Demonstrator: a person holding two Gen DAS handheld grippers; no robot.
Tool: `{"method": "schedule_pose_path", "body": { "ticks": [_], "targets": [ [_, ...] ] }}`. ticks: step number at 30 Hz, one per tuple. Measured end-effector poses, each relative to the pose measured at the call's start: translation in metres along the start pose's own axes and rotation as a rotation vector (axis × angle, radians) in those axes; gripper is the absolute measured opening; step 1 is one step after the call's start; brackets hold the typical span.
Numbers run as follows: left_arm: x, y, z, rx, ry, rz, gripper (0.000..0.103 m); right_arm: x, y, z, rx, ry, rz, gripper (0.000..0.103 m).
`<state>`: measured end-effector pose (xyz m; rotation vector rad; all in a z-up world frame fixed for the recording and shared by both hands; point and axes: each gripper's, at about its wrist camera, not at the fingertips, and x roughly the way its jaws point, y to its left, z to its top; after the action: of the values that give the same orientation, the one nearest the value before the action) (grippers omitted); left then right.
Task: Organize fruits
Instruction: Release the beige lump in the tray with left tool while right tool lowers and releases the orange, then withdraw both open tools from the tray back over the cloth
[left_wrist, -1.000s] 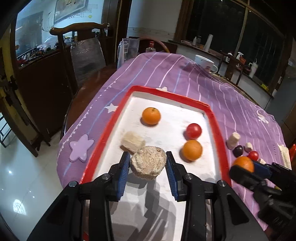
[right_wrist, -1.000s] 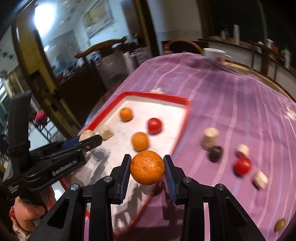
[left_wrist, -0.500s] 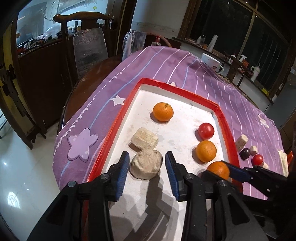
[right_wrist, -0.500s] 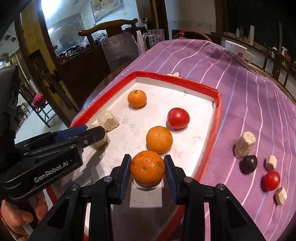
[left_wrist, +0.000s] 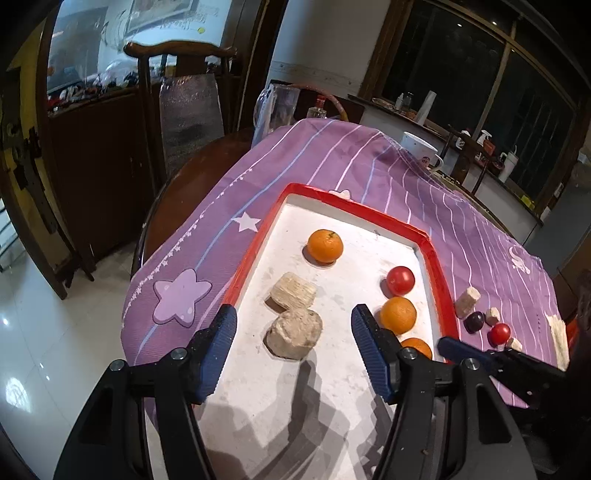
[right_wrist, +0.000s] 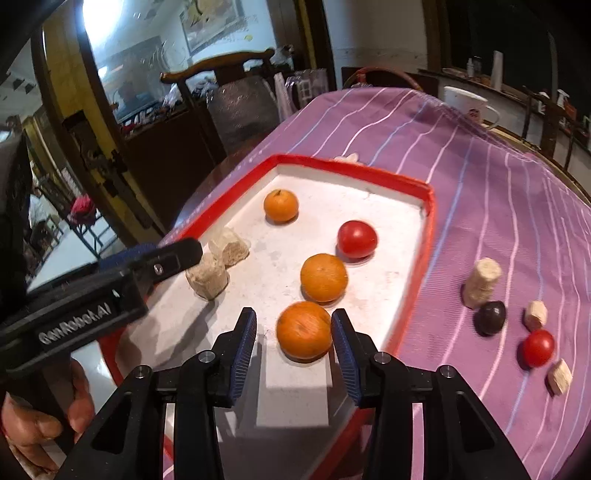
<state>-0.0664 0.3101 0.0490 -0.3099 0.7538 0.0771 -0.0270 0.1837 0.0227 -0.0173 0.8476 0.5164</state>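
Releasing is the step in hand, as we judge it: both tools stand over the red-rimmed tray (right_wrist: 428, 206) with their jaws apart and nothing gripped. The left gripper (left_wrist: 293, 349) has its jaws wide open, and the beige lump (left_wrist: 294, 333) lies on the white tray floor between them, touching neither pad, just beside a paler block (left_wrist: 293, 294). The right gripper (right_wrist: 293, 356) is open less far; the mandarin (right_wrist: 304, 329) sits on the tray between its pads, with a small gap on each side. Two more mandarins and a tomato (right_wrist: 357, 239) are in the tray too.

On the purple cloth of the counter (right_wrist: 498, 206), well apart from the tray, we see a second tomato (right_wrist: 538, 348), a dark plum (right_wrist: 490, 317) and several pale pieces. The next move, we think, calls for lifting both tools straight back without pushing the fruits, then reaching to the cloth.
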Motion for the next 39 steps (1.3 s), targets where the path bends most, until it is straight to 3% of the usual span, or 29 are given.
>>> {"method": "schedule_pose_path", "body": {
  "ticks": [5, 12, 21, 39],
  "targets": [
    [-0.014, -0.022, -0.005, 0.068, -0.037, 0.019, 0.068, -0.035, -0.017, -0.013, 0.082, -0.065, 0.003, 0.047],
    [-0.024, -0.066, -0.019, 0.196, -0.052, 0.016, 0.069, -0.077, -0.045, -0.035, 0.160, -0.129, -0.062, 0.049],
    [-0.038, -0.112, -0.039, 0.350, -0.069, 0.036, 0.070, -0.104, -0.076, -0.056, 0.255, -0.159, -0.094, 0.050],
    [-0.036, -0.135, -0.051, 0.394, -0.025, 0.025, 0.074, -0.122, -0.101, -0.075, 0.325, -0.187, -0.082, 0.050]
  ]
}}
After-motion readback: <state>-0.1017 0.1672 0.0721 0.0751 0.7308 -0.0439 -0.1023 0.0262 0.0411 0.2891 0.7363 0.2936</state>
